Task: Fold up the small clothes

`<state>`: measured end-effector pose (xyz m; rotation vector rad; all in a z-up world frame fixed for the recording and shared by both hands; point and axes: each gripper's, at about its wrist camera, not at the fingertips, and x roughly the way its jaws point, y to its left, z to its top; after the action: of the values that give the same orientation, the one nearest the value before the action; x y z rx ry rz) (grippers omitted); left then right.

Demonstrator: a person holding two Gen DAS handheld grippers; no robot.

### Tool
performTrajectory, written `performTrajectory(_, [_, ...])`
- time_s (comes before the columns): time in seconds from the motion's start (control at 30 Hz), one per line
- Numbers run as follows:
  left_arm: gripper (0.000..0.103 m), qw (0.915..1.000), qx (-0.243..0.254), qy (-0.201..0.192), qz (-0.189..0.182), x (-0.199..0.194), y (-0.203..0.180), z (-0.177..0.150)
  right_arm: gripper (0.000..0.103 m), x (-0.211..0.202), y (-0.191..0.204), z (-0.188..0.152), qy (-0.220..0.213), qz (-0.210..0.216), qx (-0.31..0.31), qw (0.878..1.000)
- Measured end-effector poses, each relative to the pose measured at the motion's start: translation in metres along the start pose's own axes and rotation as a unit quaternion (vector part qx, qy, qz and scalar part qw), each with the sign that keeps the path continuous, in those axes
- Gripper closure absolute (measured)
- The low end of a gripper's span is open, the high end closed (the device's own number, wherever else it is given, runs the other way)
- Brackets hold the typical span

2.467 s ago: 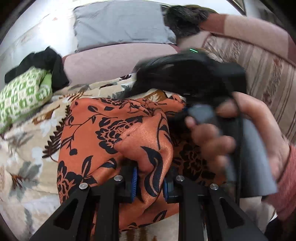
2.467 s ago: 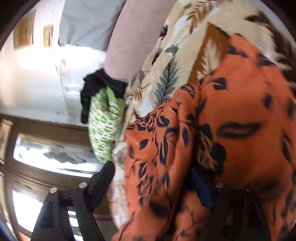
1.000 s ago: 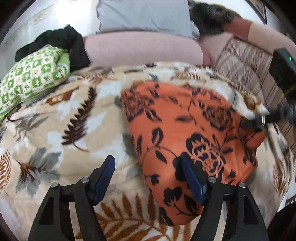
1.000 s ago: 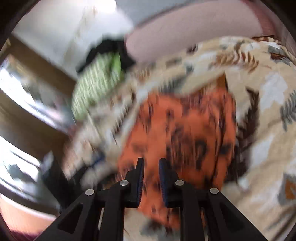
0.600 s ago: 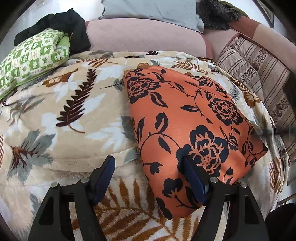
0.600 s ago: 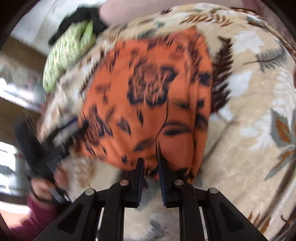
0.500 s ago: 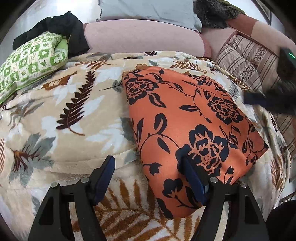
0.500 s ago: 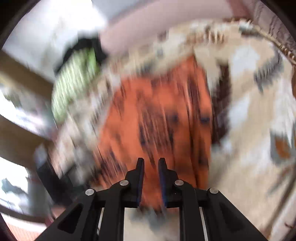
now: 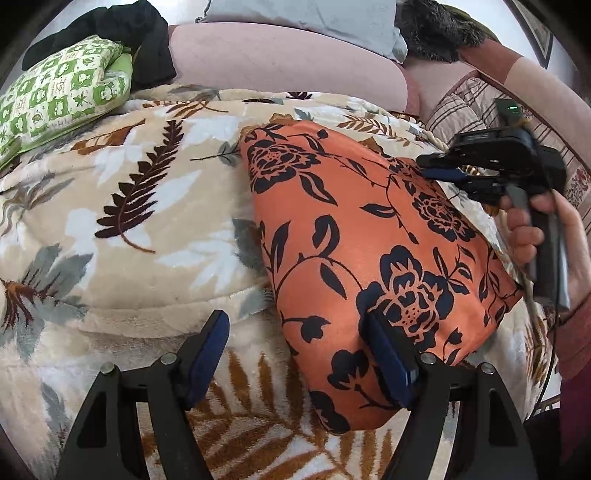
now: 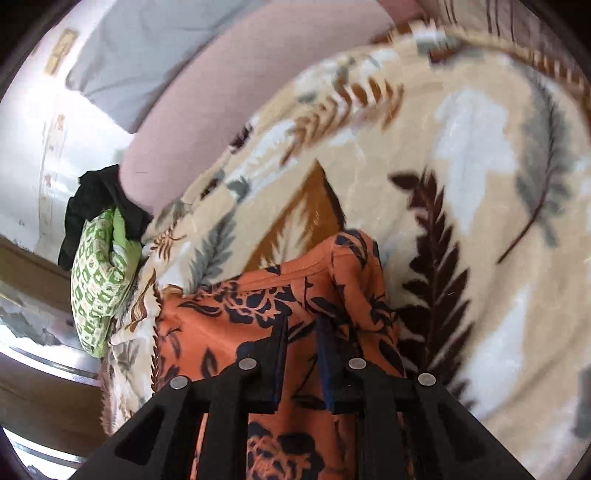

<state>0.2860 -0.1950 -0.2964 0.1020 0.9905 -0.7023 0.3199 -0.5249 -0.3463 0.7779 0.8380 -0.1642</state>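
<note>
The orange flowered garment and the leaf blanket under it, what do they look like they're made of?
The orange garment looks like a thin, smooth woven fabric with a slight satin sheen, perhaps polyester; it lies flat with crisp folded edges. The leaf-print blanket looks like thick plush fleece, matte and fuzzy, with visible nap and a soft rolled ridge.

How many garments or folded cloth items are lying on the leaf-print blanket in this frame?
3: the orange floral garment in the middle, the green patterned cloth at the far left corner, and a black garment bunched behind it. More may be hidden beneath these.
</note>
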Motion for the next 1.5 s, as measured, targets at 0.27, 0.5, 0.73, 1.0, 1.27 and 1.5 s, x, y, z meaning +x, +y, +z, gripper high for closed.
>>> performTrajectory(0.27, [0.025, 1.0000, 0.002, 0.007, -0.006, -0.005, 0.001, -0.007, 0.085, -0.011, 0.053, -0.049, 0.052, 0.046, -0.090, 0.994])
performTrajectory(0.5, [0.025, 0.9999, -0.008, 0.000, -0.006, -0.007, -0.001, -0.006, 0.083, 0.011, 0.093, -0.053, 0.064, -0.004, -0.135, 0.989])
performTrajectory(0.73, [0.025, 0.9999, 0.006, -0.010, 0.004, -0.009, -0.003, -0.001, 0.078, 0.082, 0.125, -0.035, 0.105, 0.035, -0.121, 0.986])
performTrajectory(1.0, [0.023, 0.9996, -0.015, -0.020, -0.016, -0.013, -0.001, 0.007, 0.078, 0.063, 0.117, -0.037, 0.095, 0.057, -0.099, 0.989])
performTrajectory(1.27, [0.022, 0.9994, -0.018, 0.030, 0.006, 0.006, -0.007, -0.002, 0.078, -0.056, 0.043, -0.069, 0.024, 0.038, -0.040, 0.998])
performTrajectory(1.5, [0.020, 0.9979, -0.062, -0.009, -0.013, -0.008, -0.005, -0.001, 0.078, -0.086, -0.003, -0.121, 0.042, 0.012, -0.020, 0.999])
